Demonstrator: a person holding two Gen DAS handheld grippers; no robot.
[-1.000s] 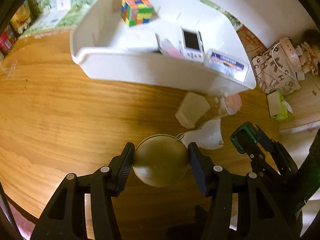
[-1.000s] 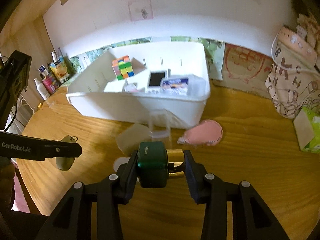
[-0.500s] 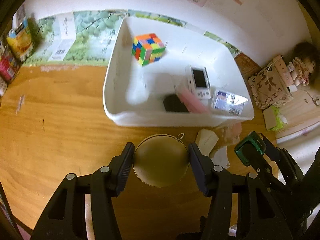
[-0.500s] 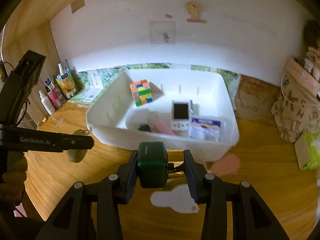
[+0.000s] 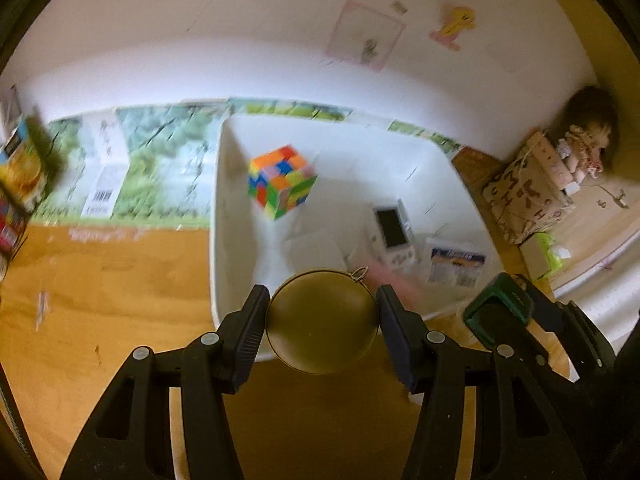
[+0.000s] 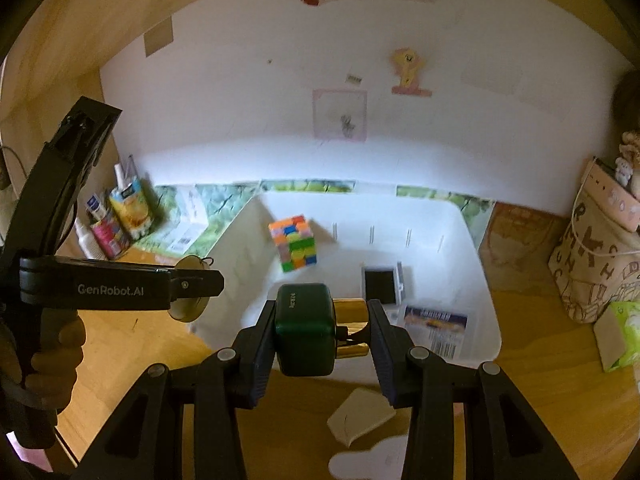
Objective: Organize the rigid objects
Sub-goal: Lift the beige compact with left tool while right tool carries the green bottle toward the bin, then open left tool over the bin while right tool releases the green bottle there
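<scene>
The left hand-held gripper (image 5: pixel 322 322) is clenched on a round brass-coloured disc (image 5: pixel 322 320) with a small wire loop at its rim, gripped edge to edge and held at the near-left edge of the white bin (image 5: pixel 224 240). The right hand-held gripper (image 6: pixel 322 330) is clenched on a dark green block with a gold cylinder (image 6: pixel 306 330) on its right side, held over the bin's near wall.

Inside the bin lie a colourful puzzle cube (image 5: pixel 282 186) at the far left, a small white handheld device (image 5: pixel 394 232) near the middle and a labelled clear packet (image 5: pixel 456 266) to the right.

My judgement of the risks:

- The disc is pinched only at two points on its thin rim; a twist of the wrist could let it pivot or slip out and roll off the tabletop (image 5: pixel 100 280).
- The right grip bears on the green block on one side and the gold cylinder on the other; if those parts are loosely joined, they could shift in the grip.
- Both tools are close together at the same near wall, so lowering both at once could knock them together or clip the rim.
- Releasing from this height could land either piece on the white device's screen.
</scene>
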